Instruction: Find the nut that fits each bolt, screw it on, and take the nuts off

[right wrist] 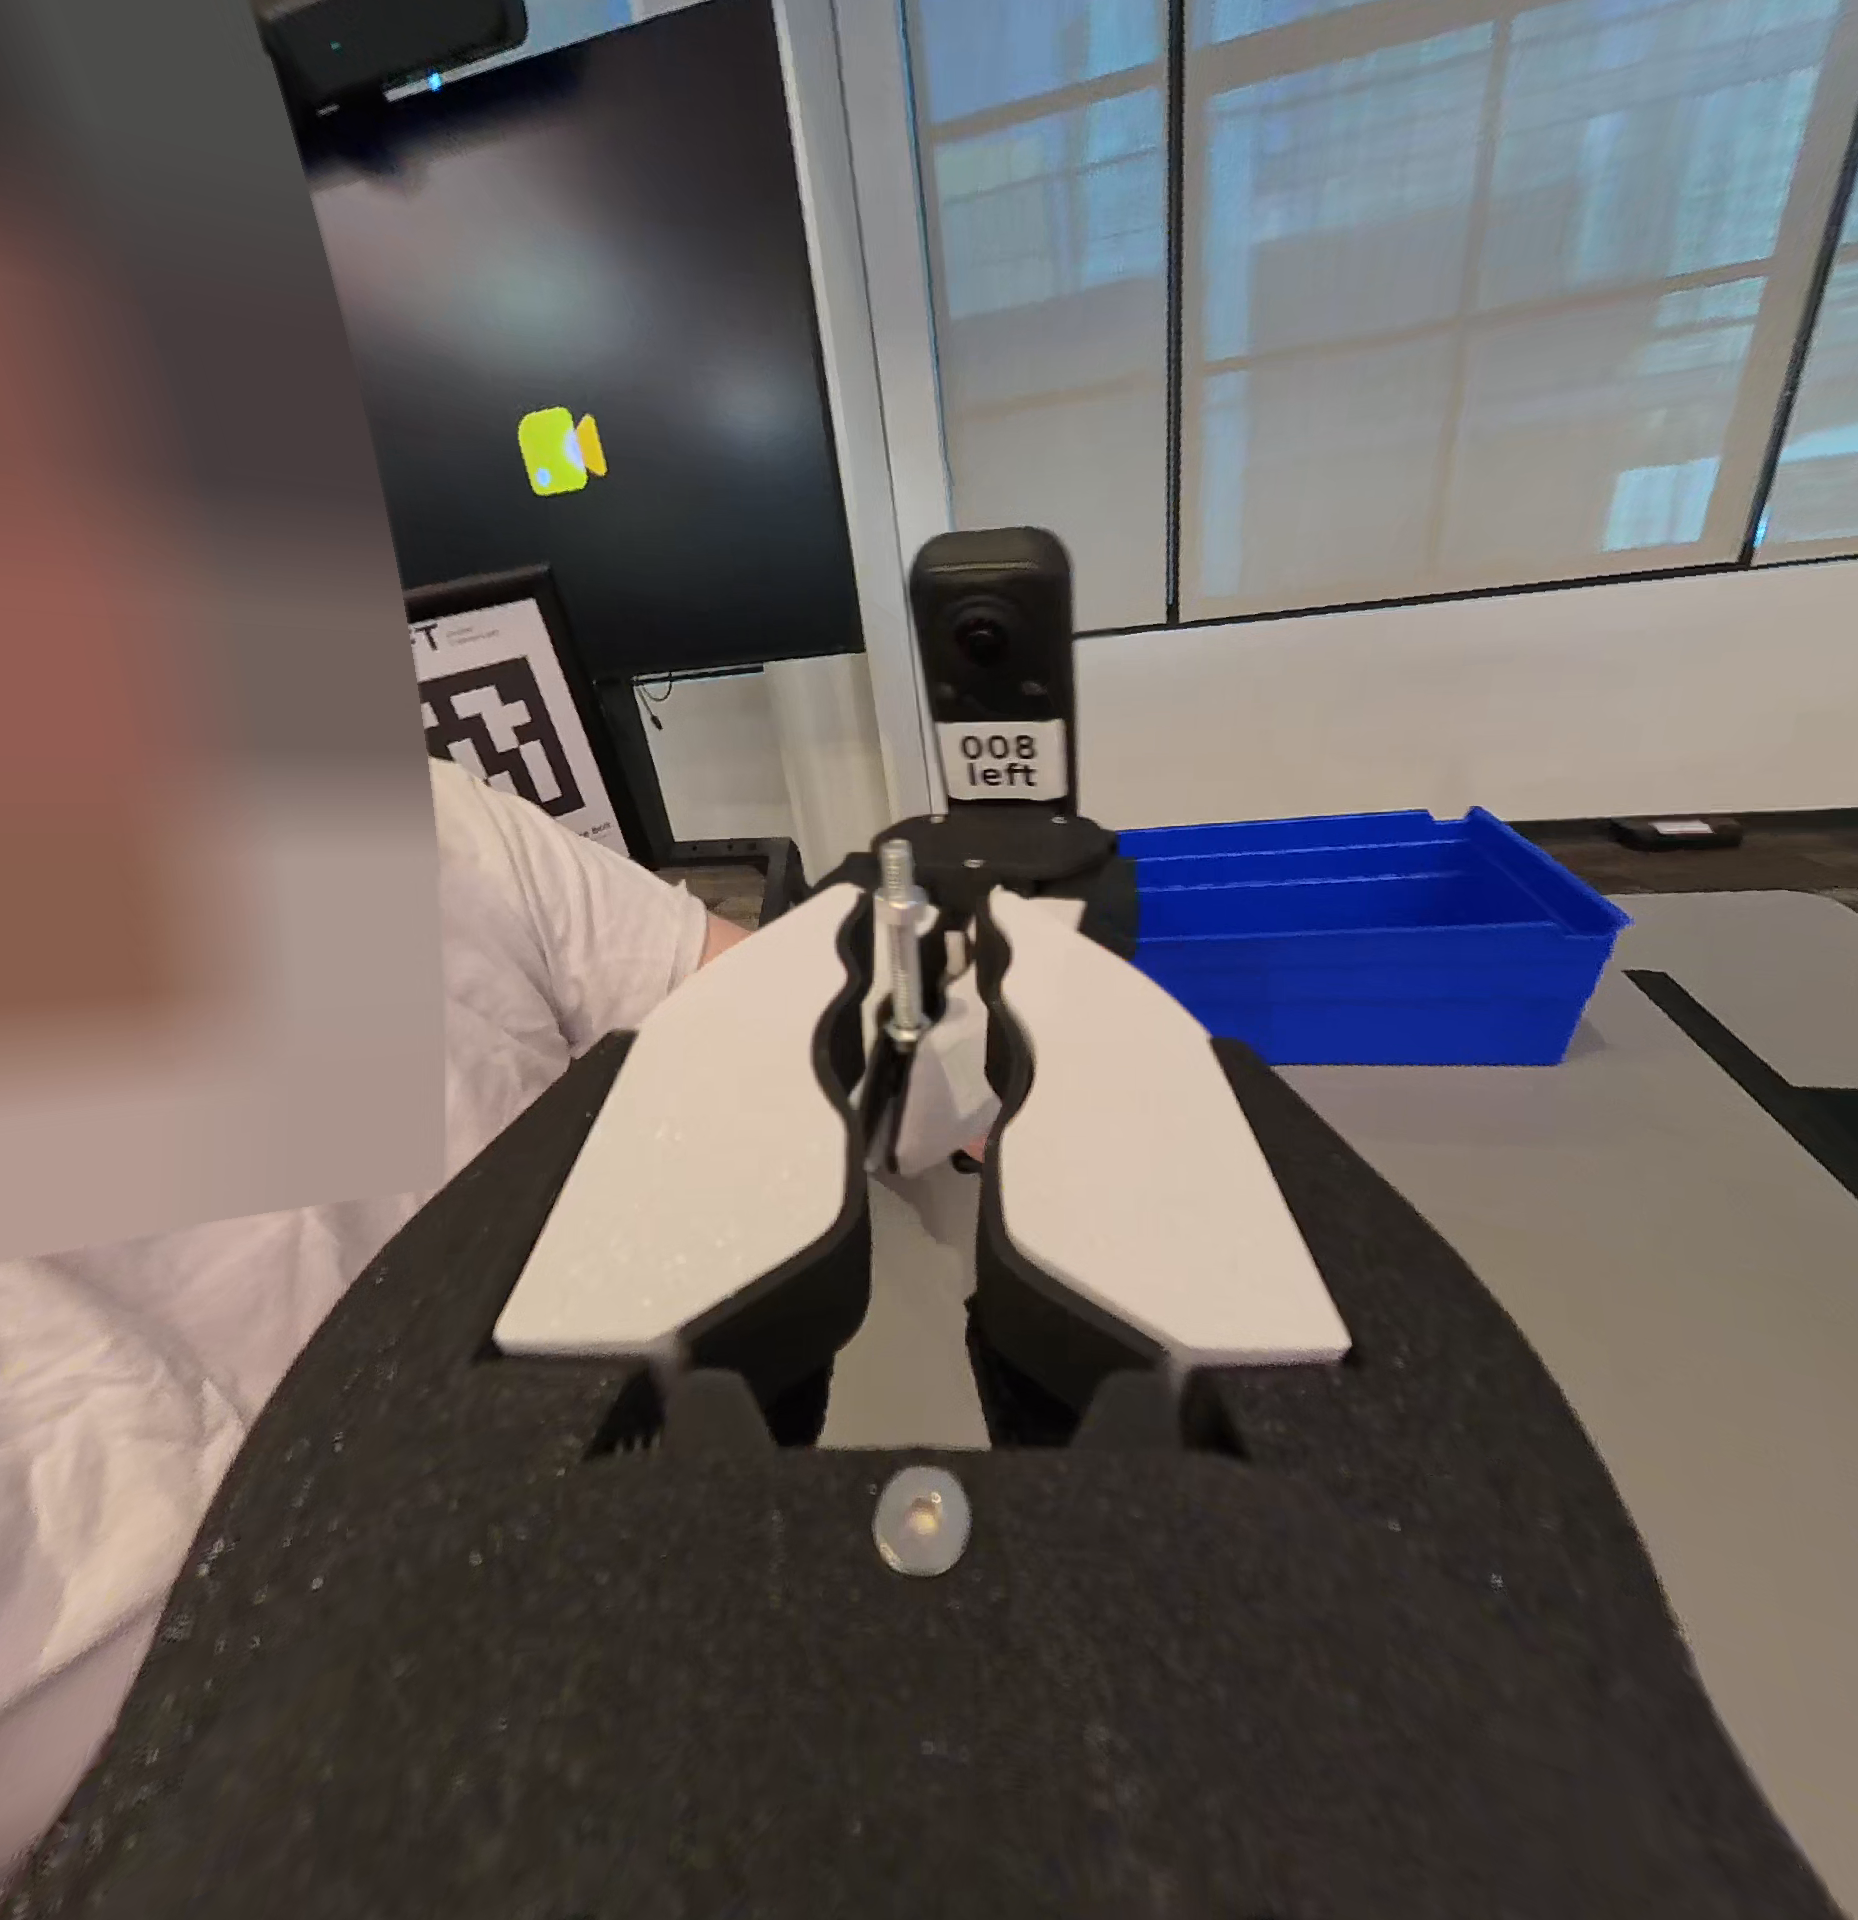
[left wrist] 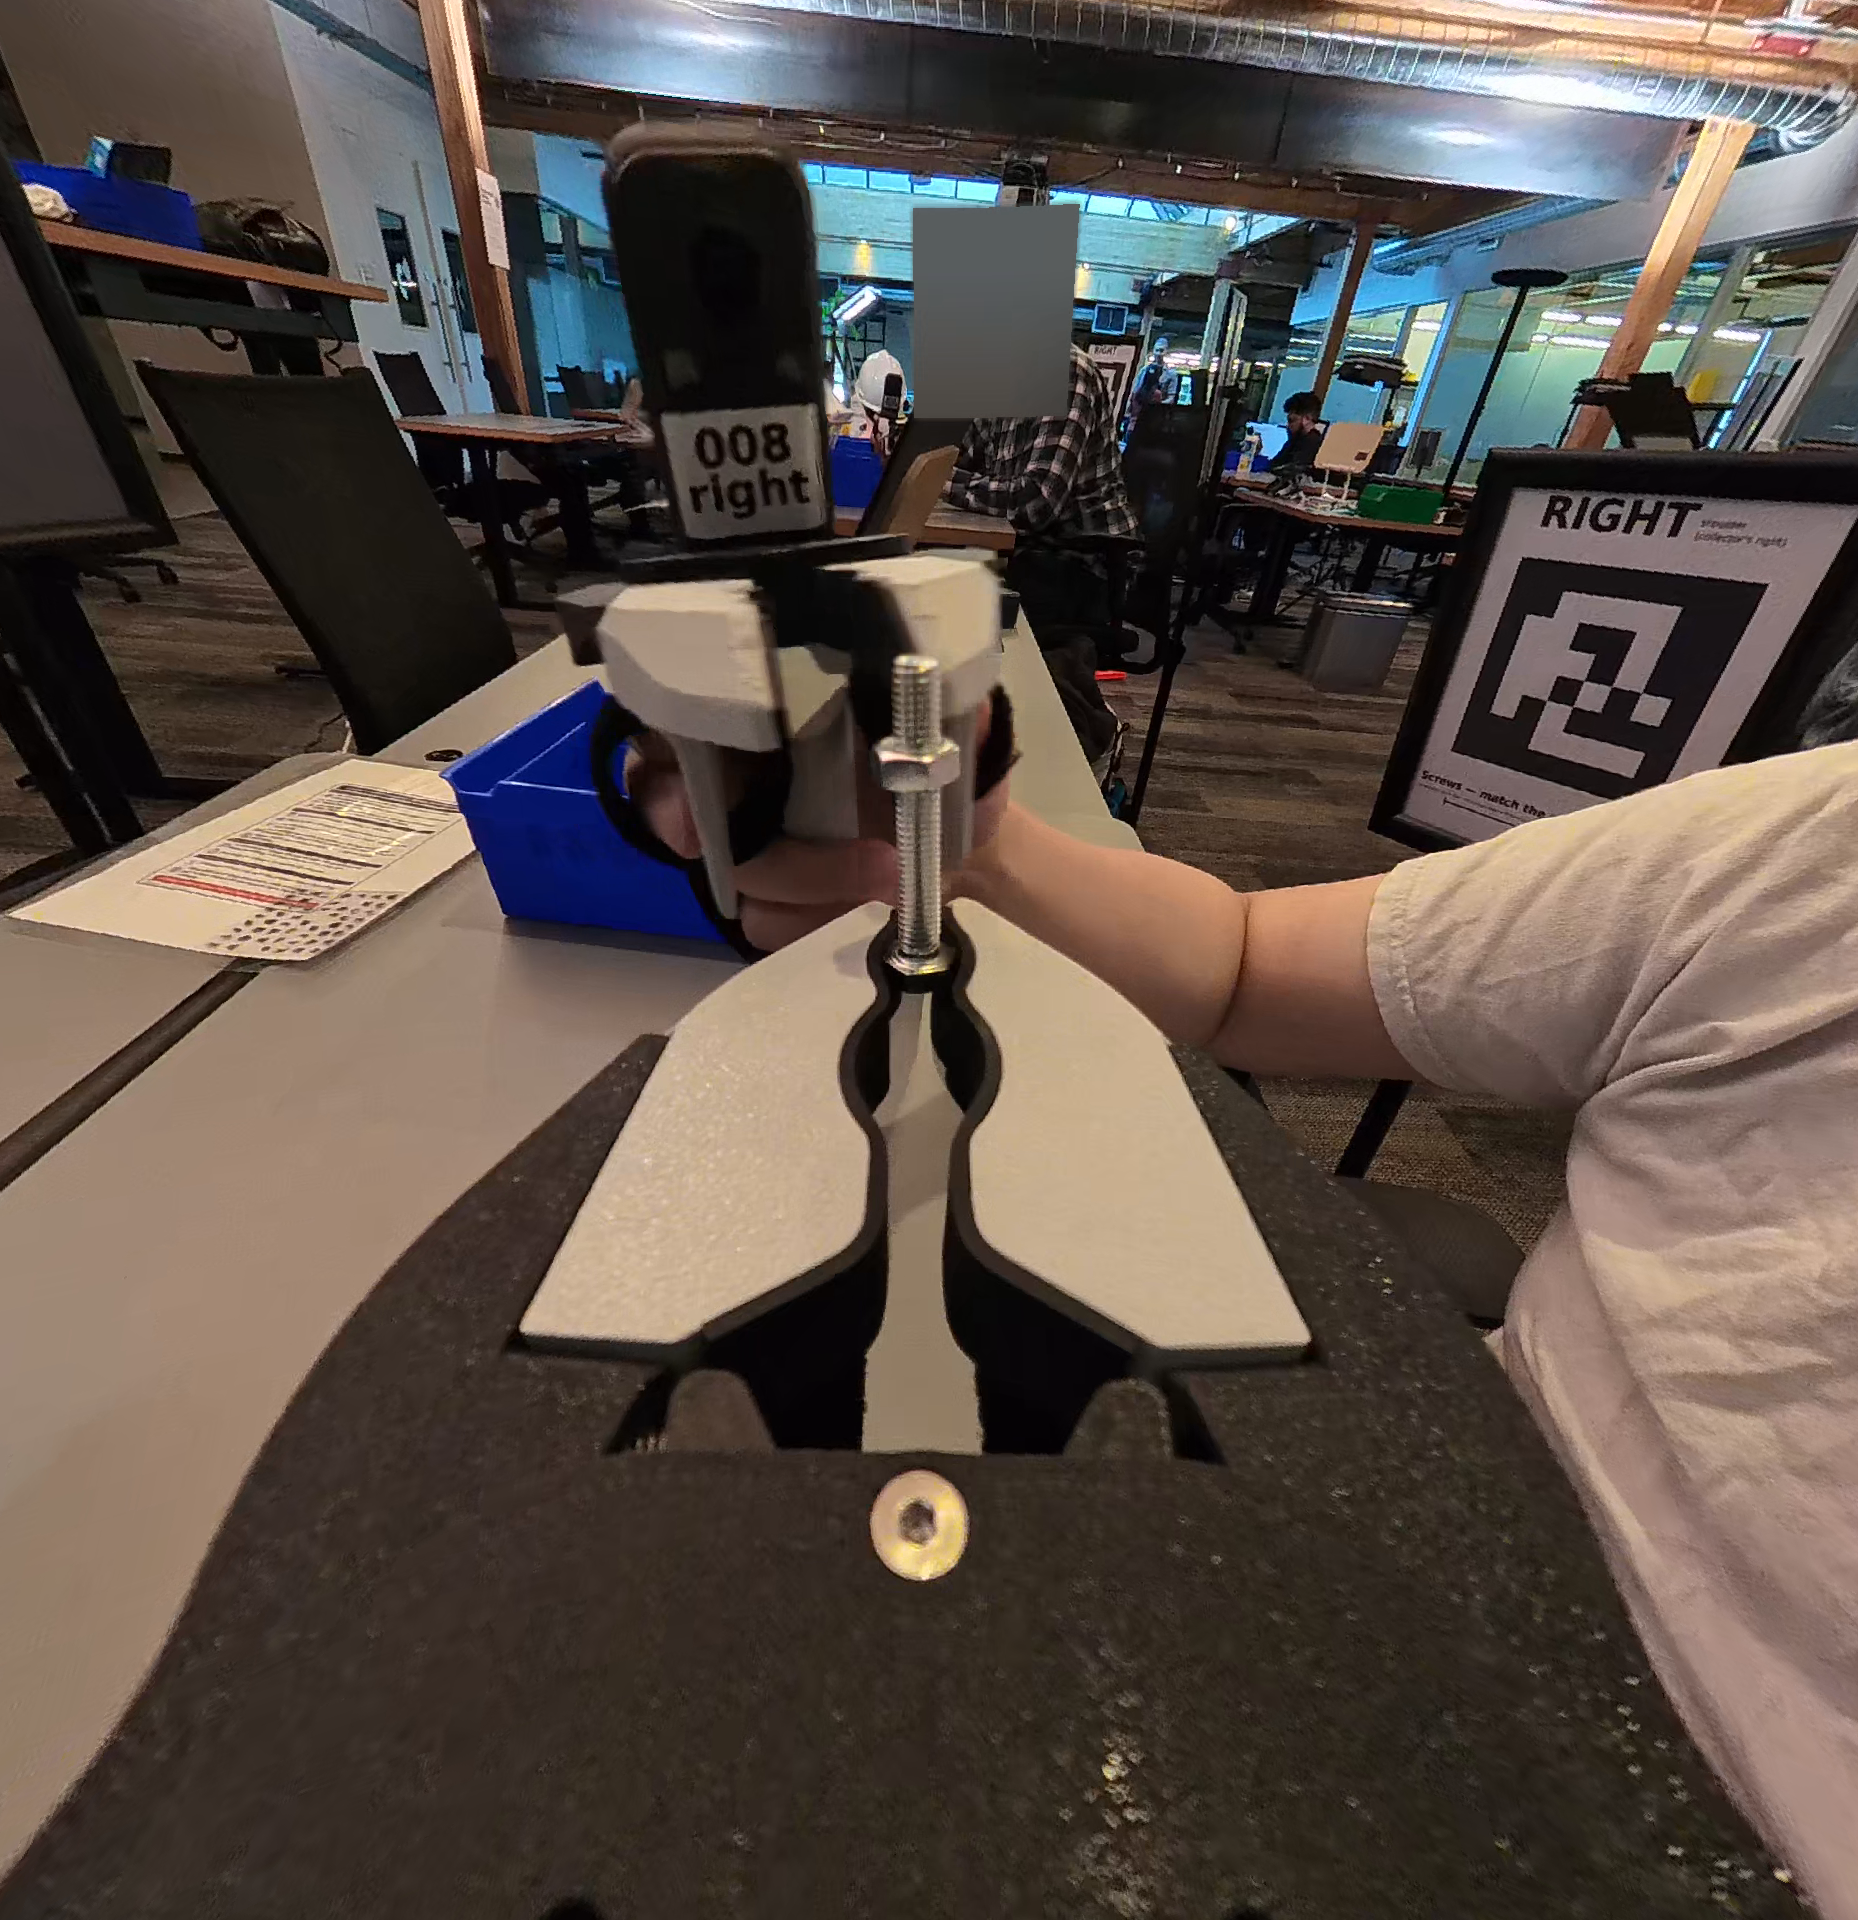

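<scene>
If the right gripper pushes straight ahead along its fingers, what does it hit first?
Probably the upright threaded silver bolt with its hex nut, standing at the right gripper's fingertips and clamped by the left gripper; depth is unclear.

Your left tool point(left wrist: 917, 961) shows pale grey fingers point(left wrist: 759, 1153) edged in black on a speckled black body, and it carries a bright silver threaded bolt point(left wrist: 917, 831) with a silver nut point(left wrist: 917, 767). Your right tool point(right wrist: 920, 1049) has the same white-grey fingers point(right wrist: 696, 1132) over black. You work on a plain grey table point(left wrist: 281, 1143) with a solid blue bin point(right wrist: 1351, 935), a white sheet point(left wrist: 270, 852) with black lines and a red strip, and a black-framed black-and-white block-pattern sign point(left wrist: 1611, 665); your sleeve point(left wrist: 1631, 935) is off-white.
</scene>
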`<state>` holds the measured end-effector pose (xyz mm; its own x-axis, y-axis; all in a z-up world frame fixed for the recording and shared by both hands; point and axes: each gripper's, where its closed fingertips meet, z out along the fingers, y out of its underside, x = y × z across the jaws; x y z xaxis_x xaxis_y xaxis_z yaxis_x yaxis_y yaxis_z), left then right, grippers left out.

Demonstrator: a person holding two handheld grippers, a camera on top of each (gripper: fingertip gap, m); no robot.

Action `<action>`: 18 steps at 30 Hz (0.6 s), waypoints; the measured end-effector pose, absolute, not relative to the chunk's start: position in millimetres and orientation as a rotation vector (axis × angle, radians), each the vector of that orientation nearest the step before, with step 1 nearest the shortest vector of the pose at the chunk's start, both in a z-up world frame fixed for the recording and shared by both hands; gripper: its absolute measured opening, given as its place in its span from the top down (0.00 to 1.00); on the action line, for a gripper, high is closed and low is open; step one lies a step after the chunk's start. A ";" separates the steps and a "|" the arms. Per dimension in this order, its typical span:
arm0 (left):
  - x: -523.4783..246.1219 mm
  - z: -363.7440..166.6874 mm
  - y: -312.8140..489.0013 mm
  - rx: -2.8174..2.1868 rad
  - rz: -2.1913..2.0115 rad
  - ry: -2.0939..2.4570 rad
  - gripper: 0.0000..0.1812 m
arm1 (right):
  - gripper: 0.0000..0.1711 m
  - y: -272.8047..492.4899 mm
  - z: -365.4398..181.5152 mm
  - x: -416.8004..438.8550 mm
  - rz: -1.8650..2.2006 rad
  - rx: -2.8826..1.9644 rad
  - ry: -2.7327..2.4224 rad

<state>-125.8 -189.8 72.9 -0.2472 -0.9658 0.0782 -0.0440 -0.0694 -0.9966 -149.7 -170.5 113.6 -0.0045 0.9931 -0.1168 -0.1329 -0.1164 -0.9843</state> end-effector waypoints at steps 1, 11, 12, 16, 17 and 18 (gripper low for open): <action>-125.6 72.9 -190.0 -1.161 -1.437 1.383 0.98 | 0.89 -174.6 112.9 -154.4 1.342 -1.193 -1.074; -126.0 74.1 -193.3 -1.152 -1.439 1.395 0.98 | 0.91 -172.6 114.6 -147.8 1.396 -1.185 -1.053; -125.9 74.0 -193.0 -1.153 -1.442 1.393 0.98 | 0.91 -178.0 113.9 -152.8 1.380 -1.178 -1.086; -125.4 73.7 -195.5 -1.148 -1.450 1.400 0.98 | 0.91 -176.6 110.4 -160.1 1.314 -1.194 -1.096; -125.4 74.1 -195.8 -1.148 -1.448 1.399 0.98 | 0.90 -175.2 110.2 -156.1 1.344 -1.197 -1.089; -125.8 74.8 -196.4 -1.144 -1.451 1.399 0.97 | 0.93 -168.8 110.5 -150.3 1.356 -1.208 -1.052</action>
